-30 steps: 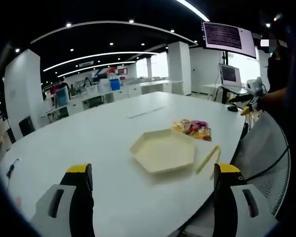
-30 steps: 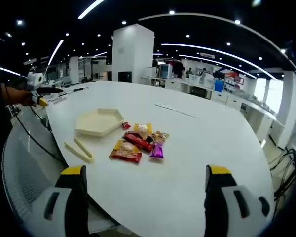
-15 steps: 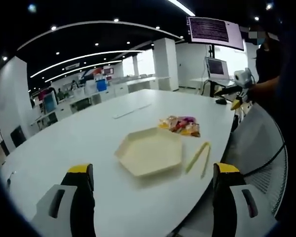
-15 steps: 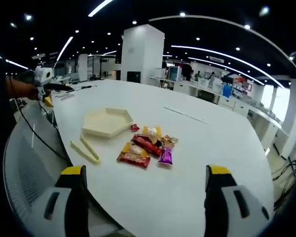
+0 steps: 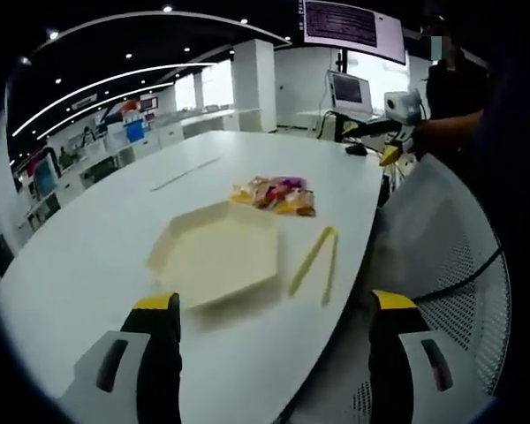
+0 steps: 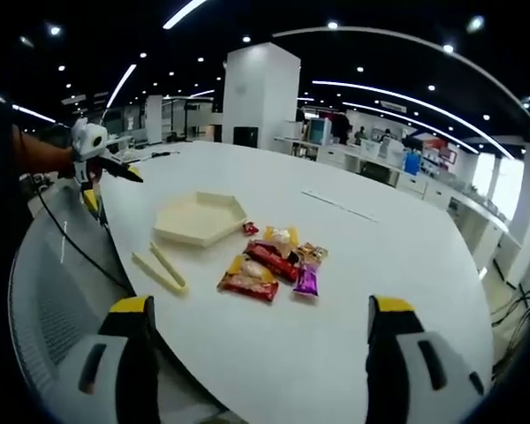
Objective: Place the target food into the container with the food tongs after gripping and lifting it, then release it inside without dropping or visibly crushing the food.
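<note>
A cream hexagonal tray [image 5: 214, 256] lies empty on the white table [image 5: 97, 265]. Pale yellow food tongs [image 5: 316, 263] rest beside it near the table edge. A small heap of wrapped snack packets [image 5: 274, 193] lies just beyond the tray. My left gripper [image 5: 274, 349] hovers open over the near table edge, nothing between its fingers. In the right gripper view the tray [image 6: 200, 218], tongs [image 6: 161, 268] and packets [image 6: 274, 261] sit ahead of my right gripper [image 6: 261, 358], which is open and empty.
A mesh chair back [image 5: 442, 265] stands against the table edge by the tongs. A person's hand holds the left gripper [image 6: 106, 177] at that view's left. Monitors [image 5: 346, 88] stand behind. The far table [image 6: 380, 238] is bare.
Both cameras have moved a little closer to the tray and tongs; the left gripper view has swung so the tray sits lower and more central. Tray, tongs and packets have not moved.
</note>
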{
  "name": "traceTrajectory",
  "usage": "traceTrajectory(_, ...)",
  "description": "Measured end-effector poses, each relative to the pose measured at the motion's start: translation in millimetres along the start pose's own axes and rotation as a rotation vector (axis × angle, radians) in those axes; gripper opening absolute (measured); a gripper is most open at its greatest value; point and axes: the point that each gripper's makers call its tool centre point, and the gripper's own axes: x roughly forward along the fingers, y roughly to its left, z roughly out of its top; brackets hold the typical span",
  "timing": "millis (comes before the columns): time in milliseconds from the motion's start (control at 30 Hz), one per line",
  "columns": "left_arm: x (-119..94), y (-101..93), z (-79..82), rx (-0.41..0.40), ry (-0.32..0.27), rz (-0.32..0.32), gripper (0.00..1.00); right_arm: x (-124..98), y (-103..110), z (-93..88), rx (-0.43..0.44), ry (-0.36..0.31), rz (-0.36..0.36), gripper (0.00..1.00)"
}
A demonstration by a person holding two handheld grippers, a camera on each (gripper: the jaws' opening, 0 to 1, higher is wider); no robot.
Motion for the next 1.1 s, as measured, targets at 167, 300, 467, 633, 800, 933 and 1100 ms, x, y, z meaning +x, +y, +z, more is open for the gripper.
traceTrajectory(167,10.0,-6.0,0.2,0.029,0.026,-0.043,0.81,0.3,3.5,1.0,0.0,-0.006,0.011,0.99)
traceTrajectory(300,21.9,-14.1,-4.4,0.04,0.059,-0.087,0.78,1.9,6.5,2.1,0.0,-0.012,0.022,0.99)
traceTrajectory(467,36.5,-27.3,-11.9,0.044,0.101,-0.152,0.69,3.8,11.5,3.8,-0.014,-0.018,0.034,0.97)
traceTrajectory(633,46.0,-33.9,-22.1,0.059,0.15,-0.183,0.65,3.3,13.4,6.1,-0.01,-0.025,0.038,0.98)
traceTrajectory(800,56.5,-38.5,-29.9,0.067,0.186,-0.207,0.6,3.5,16.8,6.8,0.004,-0.032,0.049,0.97)
traceTrajectory(933,66.7,-41.8,-39.0,0.095,0.237,-0.209,0.58,4.9,22.8,2.2,-0.019,-0.004,0.068,0.94)
traceTrajectory(1100,78.3,-41.4,-40.3,0.114,0.229,-0.198,0.55,4.4,25.7,0.4,-0.011,0.005,0.083,0.91)
